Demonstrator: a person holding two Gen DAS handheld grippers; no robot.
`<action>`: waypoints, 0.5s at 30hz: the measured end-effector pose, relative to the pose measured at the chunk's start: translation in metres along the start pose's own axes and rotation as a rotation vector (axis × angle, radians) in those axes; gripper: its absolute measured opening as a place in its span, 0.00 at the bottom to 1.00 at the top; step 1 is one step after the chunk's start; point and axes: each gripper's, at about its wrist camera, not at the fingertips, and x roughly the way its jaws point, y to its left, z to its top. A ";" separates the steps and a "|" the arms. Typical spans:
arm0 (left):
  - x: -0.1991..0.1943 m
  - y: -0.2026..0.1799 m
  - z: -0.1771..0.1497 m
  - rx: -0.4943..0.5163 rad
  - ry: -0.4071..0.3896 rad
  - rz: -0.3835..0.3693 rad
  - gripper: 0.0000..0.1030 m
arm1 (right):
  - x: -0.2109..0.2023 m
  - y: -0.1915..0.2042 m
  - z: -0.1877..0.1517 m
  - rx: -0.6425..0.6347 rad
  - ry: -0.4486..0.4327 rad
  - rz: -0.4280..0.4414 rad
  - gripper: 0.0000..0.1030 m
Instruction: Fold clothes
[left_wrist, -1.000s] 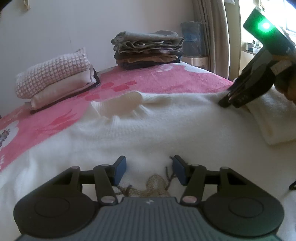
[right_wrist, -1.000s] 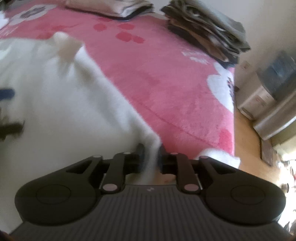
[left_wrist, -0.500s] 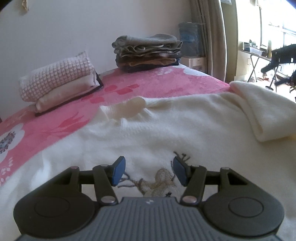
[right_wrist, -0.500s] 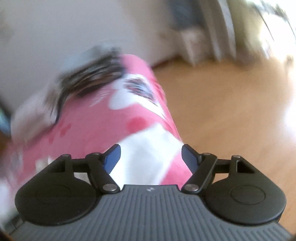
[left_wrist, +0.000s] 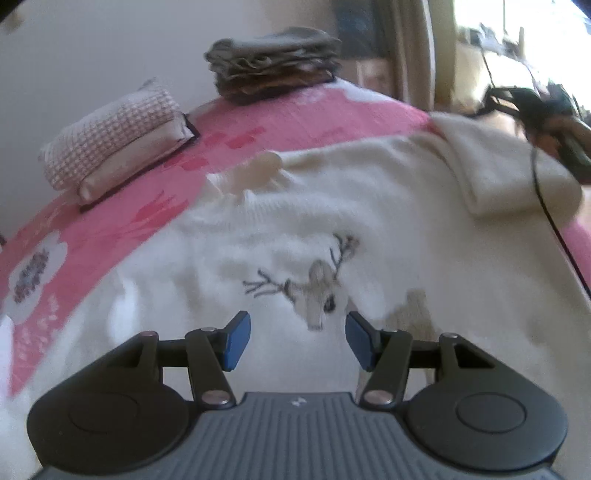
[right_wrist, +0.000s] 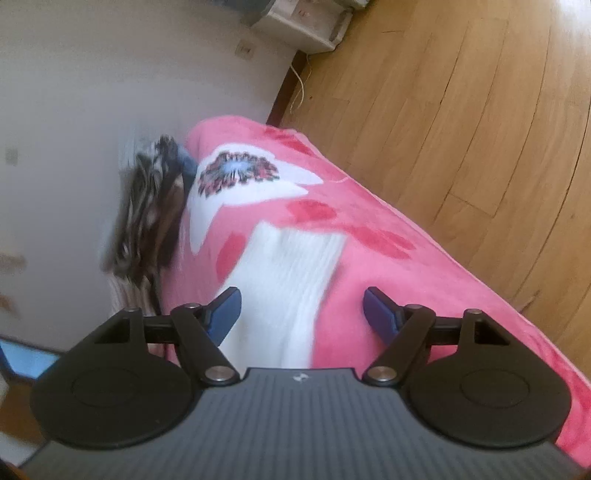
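A white knitted sweater (left_wrist: 314, 221) with a stitched deer (left_wrist: 317, 291) lies spread on the pink flowered blanket (left_wrist: 110, 229). One sleeve (left_wrist: 509, 177) is folded over its right side. My left gripper (left_wrist: 296, 321) hovers open just above the deer, with nothing between its blue pads. At the far right of that view the right gripper (left_wrist: 535, 110) shows as a dark blur beyond the sleeve. In the rolled right wrist view my right gripper (right_wrist: 301, 295) is open over the white sleeve cuff (right_wrist: 295, 266), and its pads stand clear of the cloth.
Two piles of folded clothes sit at the far side of the bed: a grey-brown stack (left_wrist: 273, 62) and a checked pink pile (left_wrist: 114, 136). A black cable (left_wrist: 546, 206) trails over the sleeve. Wooden floor (right_wrist: 461, 129) runs beside the bed edge.
My right gripper let go of the sweater's edge, opened, rolled over and swung off to the bed's side. My left gripper rose and drew back, so the whole deer now shows.
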 end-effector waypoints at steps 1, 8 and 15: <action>-0.006 -0.001 0.000 0.023 0.009 0.000 0.57 | 0.002 -0.002 0.003 0.010 -0.005 0.016 0.60; -0.012 -0.019 0.009 0.017 -0.045 -0.038 0.57 | -0.008 0.009 0.004 -0.095 -0.057 0.144 0.06; 0.011 -0.064 0.027 -0.021 -0.183 -0.136 0.57 | -0.129 0.031 0.023 -0.224 -0.285 0.236 0.06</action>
